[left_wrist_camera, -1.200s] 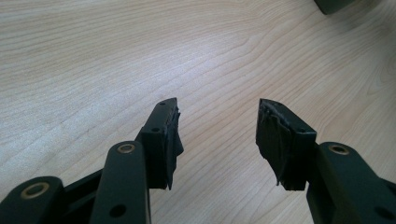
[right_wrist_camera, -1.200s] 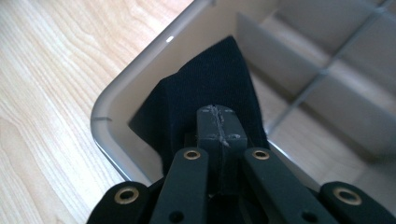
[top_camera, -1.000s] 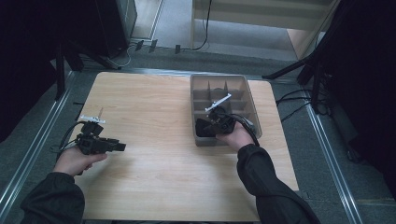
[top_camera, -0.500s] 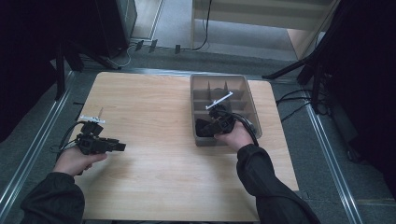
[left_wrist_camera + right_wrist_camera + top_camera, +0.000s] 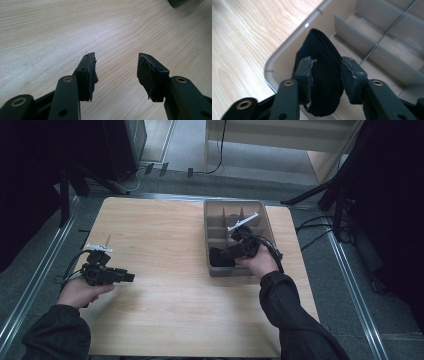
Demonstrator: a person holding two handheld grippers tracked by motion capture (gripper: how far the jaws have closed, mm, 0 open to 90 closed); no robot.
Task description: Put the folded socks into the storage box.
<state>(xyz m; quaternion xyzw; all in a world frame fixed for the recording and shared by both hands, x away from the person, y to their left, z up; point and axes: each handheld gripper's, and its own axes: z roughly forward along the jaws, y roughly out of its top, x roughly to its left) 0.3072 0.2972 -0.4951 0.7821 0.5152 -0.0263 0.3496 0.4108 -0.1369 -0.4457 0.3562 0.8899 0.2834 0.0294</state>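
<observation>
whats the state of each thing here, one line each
black folded cloth: standing on edge in the near corner compartment of the bin
grey divided bin: on the table, other compartments look empty
right gripper: jaws just opening, cloth between them
left gripper: open, nothing held, over bare table

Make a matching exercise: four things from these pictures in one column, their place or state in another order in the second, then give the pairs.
Things:
1. left hand-held gripper
2. right hand-held gripper
3. black folded cloth
4. grey divided tray

Places or states:
A. stands in the tray's near corner compartment
B. jaws open over bare wood, nothing between them
C. sits on the table's right part
D. jaws just opening around the cloth

Pairs: 1-B, 2-D, 3-A, 4-C
</observation>
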